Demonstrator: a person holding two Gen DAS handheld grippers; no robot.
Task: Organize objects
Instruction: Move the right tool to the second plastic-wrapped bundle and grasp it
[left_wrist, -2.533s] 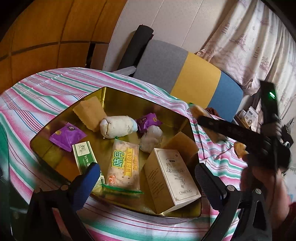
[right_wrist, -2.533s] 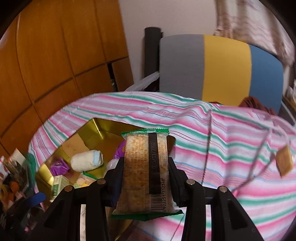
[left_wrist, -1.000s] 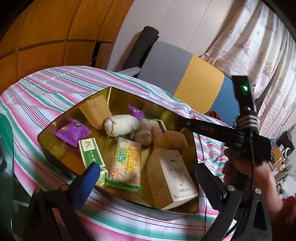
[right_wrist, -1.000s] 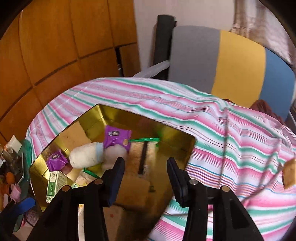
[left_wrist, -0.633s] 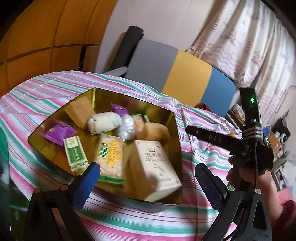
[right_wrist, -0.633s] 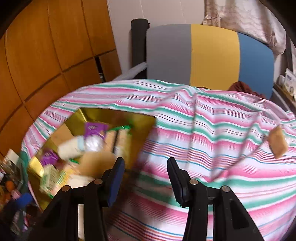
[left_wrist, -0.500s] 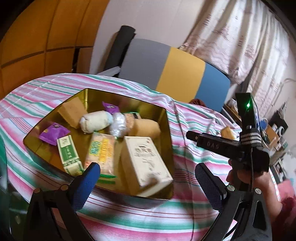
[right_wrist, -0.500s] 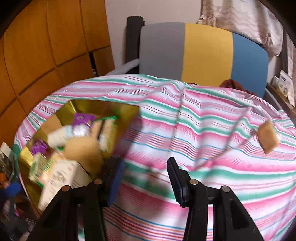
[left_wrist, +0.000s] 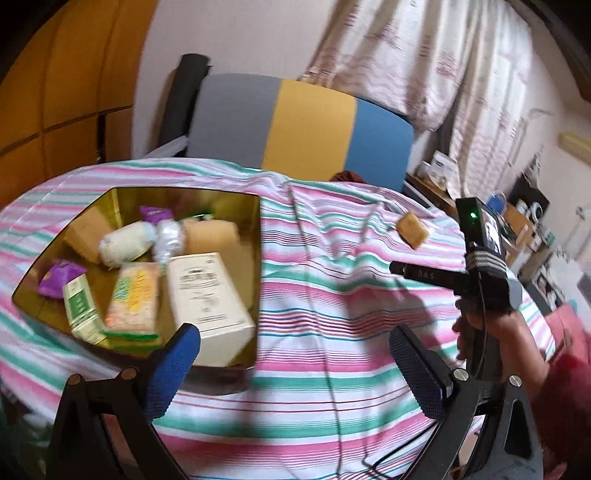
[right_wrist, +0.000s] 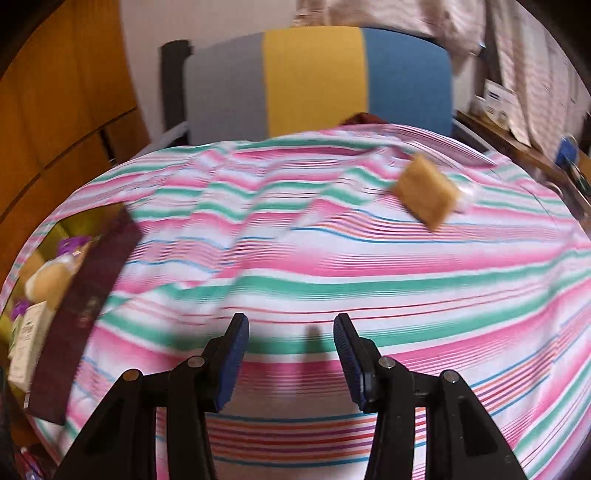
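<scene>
Right wrist view: the right tongs (right_wrist: 291, 354) are open and hold nothing. Left tongs (left_wrist: 295, 363) gape wide, empty too. Beyond both, the brown cracker pack (right_wrist: 424, 192) lies alone on the striped counter (right_wrist: 332, 266), well apart from the gold tray (left_wrist: 255, 258) of snacks.

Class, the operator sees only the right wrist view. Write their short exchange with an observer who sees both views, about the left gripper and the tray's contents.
Operator: Is the left gripper holding anything?
Observer: No. The left gripper is open and empty, above the cloth beside the tray.
Operator: I only see the tray's edge. What lies at its near side?
Observer: A white box, with a cracker packet and a green packet next to it.
</scene>
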